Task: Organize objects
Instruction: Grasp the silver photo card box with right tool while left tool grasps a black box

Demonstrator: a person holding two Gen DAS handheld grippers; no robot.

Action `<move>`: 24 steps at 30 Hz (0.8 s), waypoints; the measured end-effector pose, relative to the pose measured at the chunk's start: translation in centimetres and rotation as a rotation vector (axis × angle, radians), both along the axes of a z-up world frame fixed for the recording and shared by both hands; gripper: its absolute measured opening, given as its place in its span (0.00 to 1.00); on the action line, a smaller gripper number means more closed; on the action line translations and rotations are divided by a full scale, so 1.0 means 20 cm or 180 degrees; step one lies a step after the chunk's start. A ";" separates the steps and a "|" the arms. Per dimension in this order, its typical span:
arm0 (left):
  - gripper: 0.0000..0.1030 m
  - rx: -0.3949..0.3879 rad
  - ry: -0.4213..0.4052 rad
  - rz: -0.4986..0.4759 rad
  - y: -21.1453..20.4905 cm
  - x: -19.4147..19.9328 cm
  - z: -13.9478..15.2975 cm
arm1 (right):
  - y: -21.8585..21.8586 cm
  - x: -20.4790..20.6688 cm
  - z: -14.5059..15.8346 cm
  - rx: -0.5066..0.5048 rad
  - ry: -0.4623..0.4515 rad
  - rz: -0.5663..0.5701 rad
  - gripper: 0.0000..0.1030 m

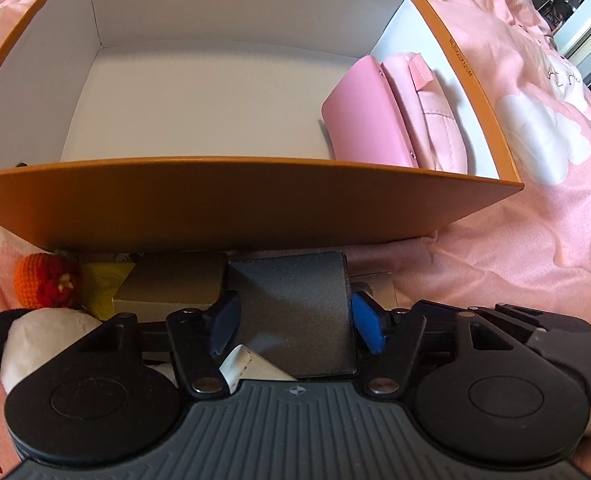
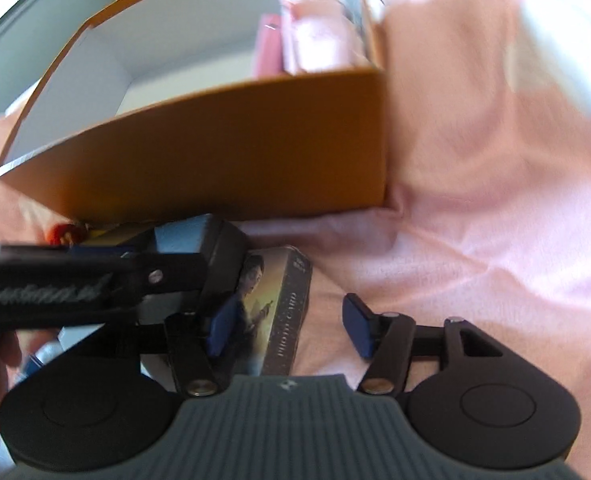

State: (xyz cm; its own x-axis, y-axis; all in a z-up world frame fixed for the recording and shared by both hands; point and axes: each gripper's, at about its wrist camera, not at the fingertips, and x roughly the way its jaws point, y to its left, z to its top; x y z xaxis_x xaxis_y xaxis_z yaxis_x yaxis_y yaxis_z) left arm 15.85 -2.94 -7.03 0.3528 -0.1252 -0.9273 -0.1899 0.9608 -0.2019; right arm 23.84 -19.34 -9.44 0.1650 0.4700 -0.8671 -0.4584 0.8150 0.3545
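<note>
An orange cardboard box (image 1: 235, 204) with a white inside stands on the pink bedspread; two pink pouches (image 1: 395, 116) lie at its right end. My left gripper (image 1: 295, 316) has its blue pads against both sides of a dark grey box (image 1: 295, 312) in front of the orange box. In the right wrist view my right gripper (image 2: 285, 326) is open around a photo card box (image 2: 271, 316) with a printed figure; the pads stand apart from it. The orange box (image 2: 231, 152) shows there too, and the left gripper's arm crosses the left side.
An orange crocheted toy (image 1: 45, 280), a yellow packet (image 1: 103, 284), a beige box (image 1: 175, 284) and a black-and-white plush (image 1: 27, 344) lie left of the grey box. The pink bedspread (image 1: 515, 240) spreads to the right. A white tag (image 1: 241, 364) lies under the left gripper.
</note>
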 end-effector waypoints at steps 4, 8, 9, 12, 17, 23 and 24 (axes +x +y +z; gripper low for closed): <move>0.66 -0.0095 0.0027 0.0055 0.03 -0.01 0.00 | -0.05 0.07 -0.07 0.0274 0.0302 0.0027 0.63; 0.61 -0.0264 0.0012 0.0082 0.07 -0.03 0.02 | -0.09 0.07 -0.06 0.0604 0.0492 -0.0003 0.35; 0.60 -0.0307 0.0009 0.0087 0.08 -0.03 0.02 | -0.10 0.07 -0.05 0.0630 0.0484 -0.0023 0.32; 0.58 -0.0445 0.0045 0.0086 0.12 -0.04 0.04 | -0.13 0.07 0.00 0.0848 0.0513 -0.0044 0.25; 0.67 -0.0598 -0.0025 0.0201 0.21 -0.07 0.08 | -0.15 0.03 0.07 0.0903 0.0436 0.0023 0.24; 0.76 -0.0697 -0.0057 0.0359 0.24 -0.05 0.09 | -0.07 -0.07 0.19 0.0668 0.0052 0.0272 0.26; 0.77 -0.0672 -0.0053 0.0348 0.23 -0.04 0.09 | -0.07 -0.09 0.20 0.0635 -0.0002 0.0316 0.26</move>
State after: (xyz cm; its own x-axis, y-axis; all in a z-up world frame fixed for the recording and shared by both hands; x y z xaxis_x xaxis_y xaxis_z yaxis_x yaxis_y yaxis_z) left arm 15.01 1.70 -5.28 0.3897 -0.2760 -0.8786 -0.2854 0.8709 -0.4001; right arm 22.13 -20.65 -5.41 0.1097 0.6463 -0.7551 -0.5332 0.6795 0.5041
